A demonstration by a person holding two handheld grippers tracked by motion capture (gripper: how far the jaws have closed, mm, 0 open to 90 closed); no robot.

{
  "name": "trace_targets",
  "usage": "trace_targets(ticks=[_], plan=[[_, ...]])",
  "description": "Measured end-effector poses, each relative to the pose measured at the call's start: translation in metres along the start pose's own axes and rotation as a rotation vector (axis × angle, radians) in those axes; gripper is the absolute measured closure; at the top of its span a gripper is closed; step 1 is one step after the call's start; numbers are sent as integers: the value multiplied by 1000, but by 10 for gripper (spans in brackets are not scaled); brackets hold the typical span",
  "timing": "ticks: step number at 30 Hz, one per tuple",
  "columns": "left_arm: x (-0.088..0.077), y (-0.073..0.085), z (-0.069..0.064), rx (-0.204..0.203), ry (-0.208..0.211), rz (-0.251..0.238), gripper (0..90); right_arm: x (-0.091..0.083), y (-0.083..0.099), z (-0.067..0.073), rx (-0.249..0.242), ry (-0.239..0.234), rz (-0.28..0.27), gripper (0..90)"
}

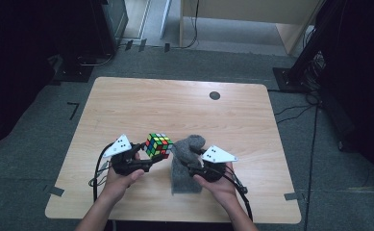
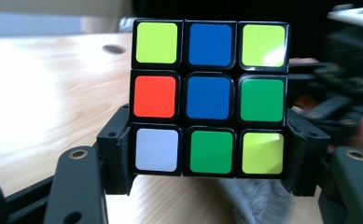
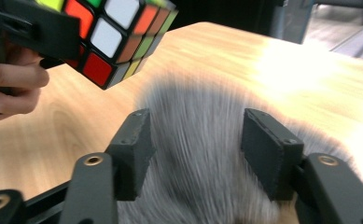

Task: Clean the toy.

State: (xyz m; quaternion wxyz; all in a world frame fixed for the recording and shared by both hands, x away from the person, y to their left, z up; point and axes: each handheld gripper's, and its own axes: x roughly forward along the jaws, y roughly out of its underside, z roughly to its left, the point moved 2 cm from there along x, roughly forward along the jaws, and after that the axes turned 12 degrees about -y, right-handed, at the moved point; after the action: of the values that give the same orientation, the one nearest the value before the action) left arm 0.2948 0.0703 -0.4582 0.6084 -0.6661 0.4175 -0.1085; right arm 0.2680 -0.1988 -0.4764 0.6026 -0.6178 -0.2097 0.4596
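Working at the pale wooden table (image 1: 127, 106), we judge the wiping barely begun. The crumpled grey fleece cloth (image 1: 187, 161) lies near the table's front edge, heaped but still resting on the wood. Left of the cloth, our left gripper (image 1: 152, 155) is clamped on the multicoloured puzzle cube (image 2: 209, 95), lifted clear of the table. Our right gripper (image 3: 195, 149) stands half open astride the cloth, pads off it. Gripping the cloth and rubbing the cube remain.

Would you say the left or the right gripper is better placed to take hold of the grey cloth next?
Probably the right gripper: its jaws stand open astride the grey cloth. The left gripper is shut on the Rubik's cube, held above the table.
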Motion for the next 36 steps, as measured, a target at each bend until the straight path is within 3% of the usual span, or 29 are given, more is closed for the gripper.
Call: trace_targets(ticks=[2,5,12,15,22,25,30,33,36], plan=[[0,1,8,-50,-16,20,342,-6,-3,0,-16,18,-7,352],[1,1,10,-79,-11,38,342,-8,-4,2,-30,1,-15,304],[6,-1,-1,-69,71,69,342,2,-5,21,-150,-52,-10,229],[5,-5,-7,-57,88,97,341,3,-5,27,-181,-64,-55,234],[6,-11,-10,-34,127,154,342,7,-4,30,-231,-22,-94,275],[11,-13,-5,-69,175,198,342,10,-4,31,-253,1,-107,289],[15,-14,-2,-80,176,205,342,18,-2,34,-284,26,-84,295],[17,-13,-3,-62,175,225,342,21,-1,35,-302,45,-72,292],[18,-13,-1,-71,195,233,342,23,0,37,-316,47,-63,292]])
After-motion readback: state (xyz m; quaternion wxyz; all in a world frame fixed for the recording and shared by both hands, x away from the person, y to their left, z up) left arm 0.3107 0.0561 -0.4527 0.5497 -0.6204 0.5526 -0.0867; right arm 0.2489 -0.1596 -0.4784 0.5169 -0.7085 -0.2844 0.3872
